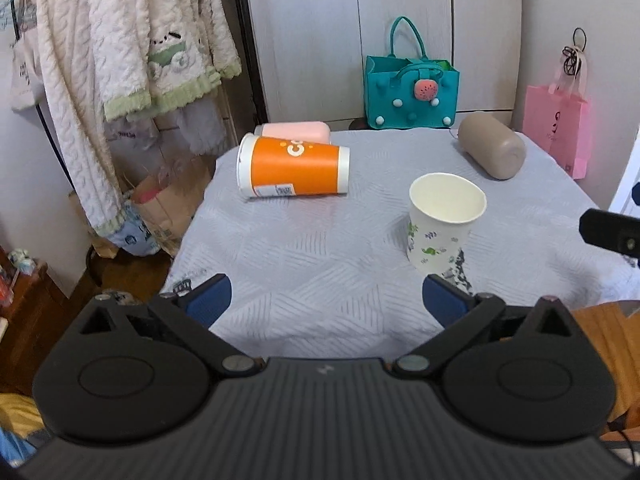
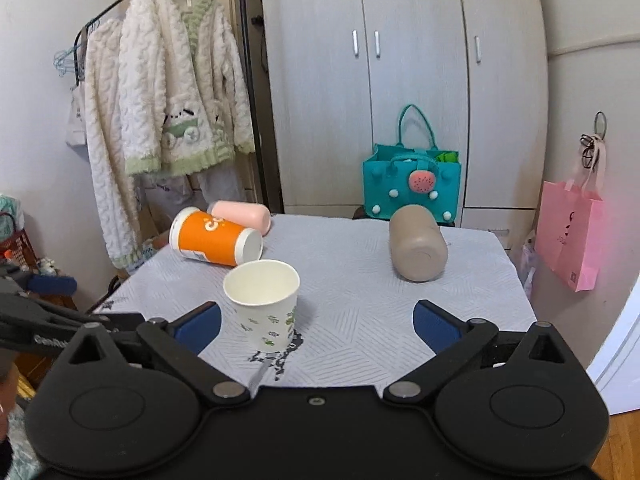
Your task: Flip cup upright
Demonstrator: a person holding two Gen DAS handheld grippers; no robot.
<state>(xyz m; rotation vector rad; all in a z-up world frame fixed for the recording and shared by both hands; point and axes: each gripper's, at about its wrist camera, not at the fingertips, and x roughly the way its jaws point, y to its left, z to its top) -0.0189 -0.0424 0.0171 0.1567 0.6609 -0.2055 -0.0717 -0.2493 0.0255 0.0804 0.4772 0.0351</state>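
A white paper cup with green print [image 1: 442, 222] stands upright, mouth up, on the grey tablecloth [image 1: 320, 264]; it also shows in the right wrist view [image 2: 266, 302]. An orange cup [image 1: 294, 167] lies on its side at the far left [image 2: 214, 242]. A pink cup [image 1: 298, 131] lies behind it [image 2: 244, 215]. A tan cup [image 1: 492, 150] lies on its side at the far right [image 2: 418, 248]. My left gripper [image 1: 326, 300] is open and empty over the near table edge. My right gripper [image 2: 316, 326] is open and empty, its left finger beside the white cup.
A teal felt bag [image 1: 412, 88] stands behind the table before a wardrobe [image 2: 400, 80]. A pink paper bag [image 1: 558, 132] hangs at the right. Fleece jackets [image 1: 120, 60] hang on a rack at the left, above a brown paper bag [image 1: 168, 208].
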